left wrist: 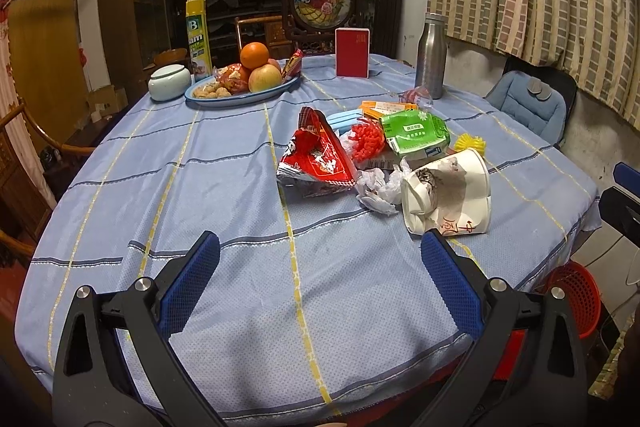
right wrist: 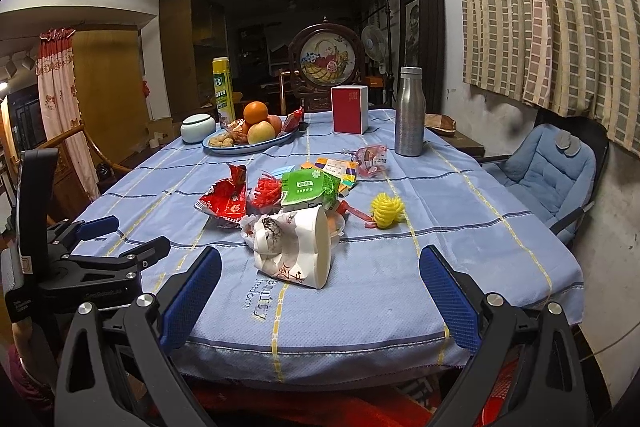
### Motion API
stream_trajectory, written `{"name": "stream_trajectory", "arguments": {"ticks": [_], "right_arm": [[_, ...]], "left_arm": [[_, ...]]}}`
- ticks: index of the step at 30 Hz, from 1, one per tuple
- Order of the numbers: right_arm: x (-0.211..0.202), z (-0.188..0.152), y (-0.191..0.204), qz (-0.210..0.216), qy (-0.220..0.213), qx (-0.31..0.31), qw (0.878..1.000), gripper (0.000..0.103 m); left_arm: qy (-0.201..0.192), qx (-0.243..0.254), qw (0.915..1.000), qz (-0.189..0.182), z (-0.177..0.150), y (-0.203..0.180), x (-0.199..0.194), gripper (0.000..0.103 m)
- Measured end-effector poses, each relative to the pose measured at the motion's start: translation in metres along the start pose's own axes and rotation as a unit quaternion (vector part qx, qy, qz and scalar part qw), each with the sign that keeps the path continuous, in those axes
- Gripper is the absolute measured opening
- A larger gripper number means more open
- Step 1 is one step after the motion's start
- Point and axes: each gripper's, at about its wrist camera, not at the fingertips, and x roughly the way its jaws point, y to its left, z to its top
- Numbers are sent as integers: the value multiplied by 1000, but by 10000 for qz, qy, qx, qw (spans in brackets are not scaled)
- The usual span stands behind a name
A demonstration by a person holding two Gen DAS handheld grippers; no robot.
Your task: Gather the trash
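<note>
We hold our left gripper (left wrist: pixel 320 247) with its jaws wide apart and nothing between them, just bare blue tablecloth (left wrist: pixel 200 187). Our right gripper (right wrist: pixel 320 259) is wide apart too, and empty. Just past its jaws, a bit left of the middle, lies a squashed paper cup (right wrist: pixel 296 251) on its side. Behind the cup sit a red wrapper (right wrist: pixel 224 199) and a green packet (right wrist: pixel 308 189). The table edge is right under the right jaws. A red basket (left wrist: pixel 576 295) sits low, right of the left jaws.
</note>
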Motion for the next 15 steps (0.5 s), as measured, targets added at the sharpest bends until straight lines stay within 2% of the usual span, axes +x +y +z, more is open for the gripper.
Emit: {"name": "stream_trajectory", "arguments": {"ticks": [8,12,15], "right_arm": [[0,1,-1,-38,121,-69,9999,97],[0,0,0,-67,-87,-141,9998,97],[0,-1,1,-64,-67,-136,9999,97]], "left_arm": [[5,2,10000,-3,0,0,0,97],[10,-4,10000,-5,0,0,1,97],[10,-3,10000,-4,0,0,1,97]]}}
